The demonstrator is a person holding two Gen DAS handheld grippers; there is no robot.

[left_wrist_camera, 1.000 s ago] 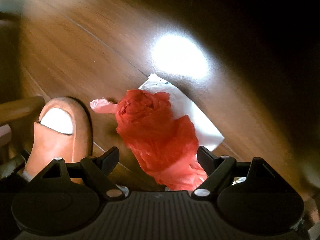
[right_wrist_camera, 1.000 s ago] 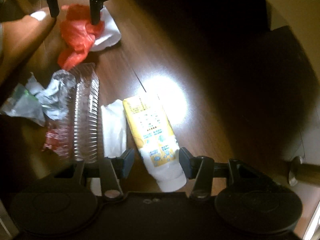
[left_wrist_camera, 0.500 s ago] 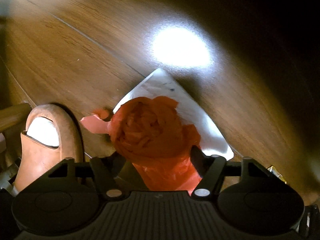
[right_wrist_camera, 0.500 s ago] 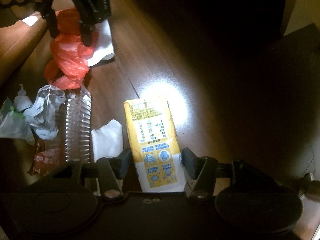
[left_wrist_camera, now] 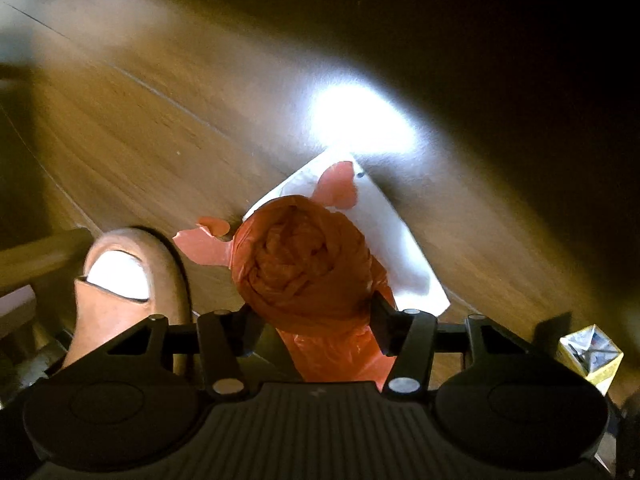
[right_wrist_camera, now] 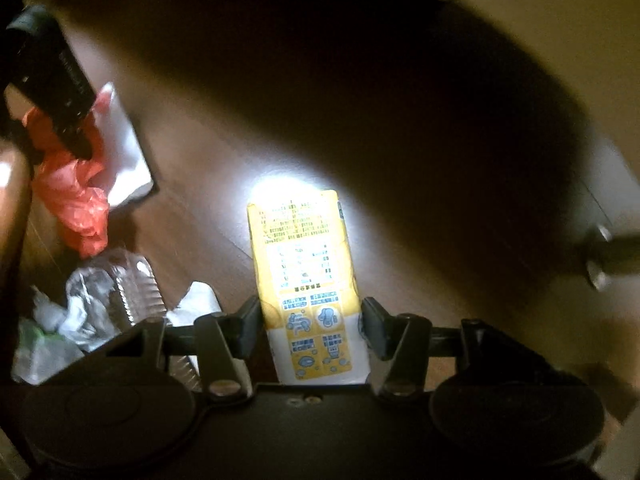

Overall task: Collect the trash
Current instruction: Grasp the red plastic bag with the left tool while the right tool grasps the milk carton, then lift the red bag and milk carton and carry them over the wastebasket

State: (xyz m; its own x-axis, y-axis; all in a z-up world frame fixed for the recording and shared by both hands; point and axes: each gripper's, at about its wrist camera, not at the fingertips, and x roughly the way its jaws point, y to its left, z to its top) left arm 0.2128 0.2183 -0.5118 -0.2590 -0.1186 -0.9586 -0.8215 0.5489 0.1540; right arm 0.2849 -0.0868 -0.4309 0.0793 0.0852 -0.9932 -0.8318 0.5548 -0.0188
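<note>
Closing your left gripper (left_wrist_camera: pixel 312 316) on the soft, light crumpled red plastic bag (left_wrist_camera: pixel 304 264), pinch its bunched middle; your right gripper (right_wrist_camera: pixel 308 320) closes around the stiff yellow carton (right_wrist_camera: pixel 308 280)

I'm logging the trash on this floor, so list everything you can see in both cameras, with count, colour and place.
plastic bag: one, red, bunched between the left tongs, tail hanging
paper sheet: one, white, on floor under the bag
carton: one, yellow and white, between the right tongs
clear plastic wrappers: a crumpled heap, floor, left of carton
tissue: one, white, beside carton
floor: brown wood
slipper: one, orange, on person's foot
left tongs: closing on the bag
right tongs: closing, astride the carton
</note>
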